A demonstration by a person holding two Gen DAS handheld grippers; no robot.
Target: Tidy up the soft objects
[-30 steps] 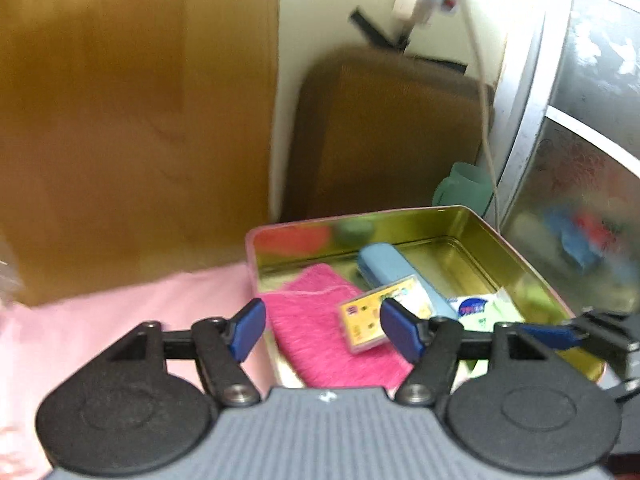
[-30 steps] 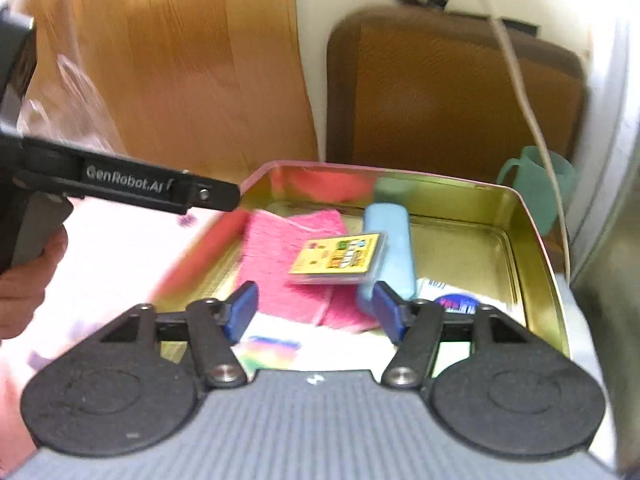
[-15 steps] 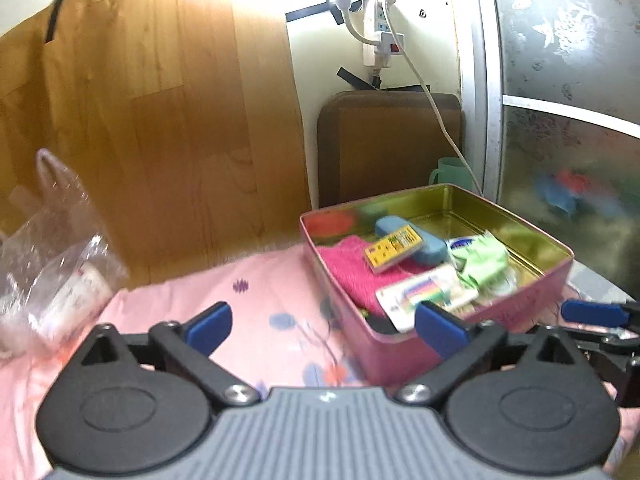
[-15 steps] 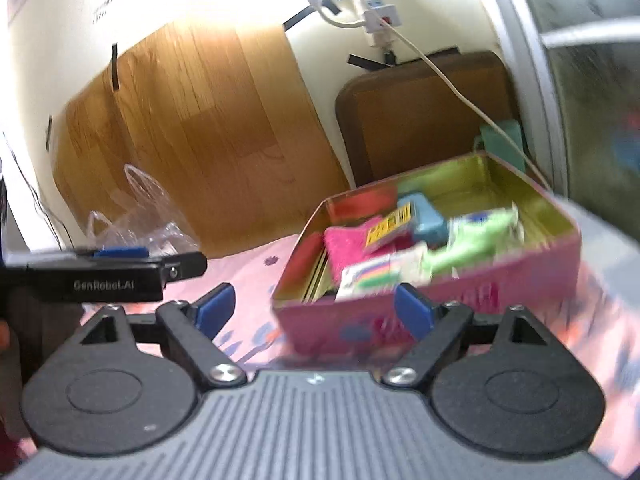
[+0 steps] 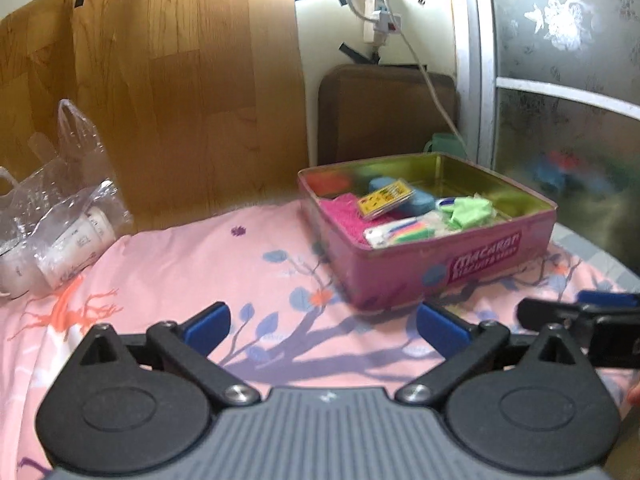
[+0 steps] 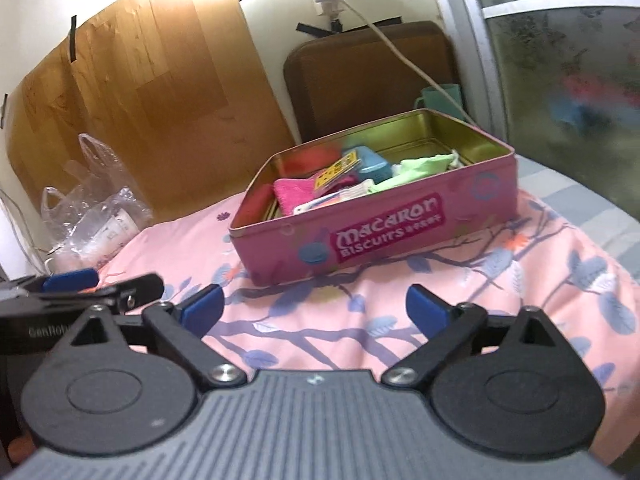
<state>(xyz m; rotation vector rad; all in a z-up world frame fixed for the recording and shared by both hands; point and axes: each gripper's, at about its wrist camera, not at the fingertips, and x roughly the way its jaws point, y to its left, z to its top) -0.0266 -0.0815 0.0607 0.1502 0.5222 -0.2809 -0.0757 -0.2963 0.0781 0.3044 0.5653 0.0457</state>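
Both grippers hang empty in front of the pink tin [image 6: 400, 220].

The left gripper [image 5: 322, 326] stands wide open; the right gripper [image 6: 314, 310] has its jaws opening, nothing between them. Inside the tin lie a pink cloth [image 6: 294, 194], a green cloth [image 6: 420, 168] and a blue case [image 6: 374, 164].

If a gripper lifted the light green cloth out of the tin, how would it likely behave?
The green cloth lies crumpled in the pink tin, so it is probably floppy and would drape. It looks thin, likely light. Being soft, it should neither roll nor break.
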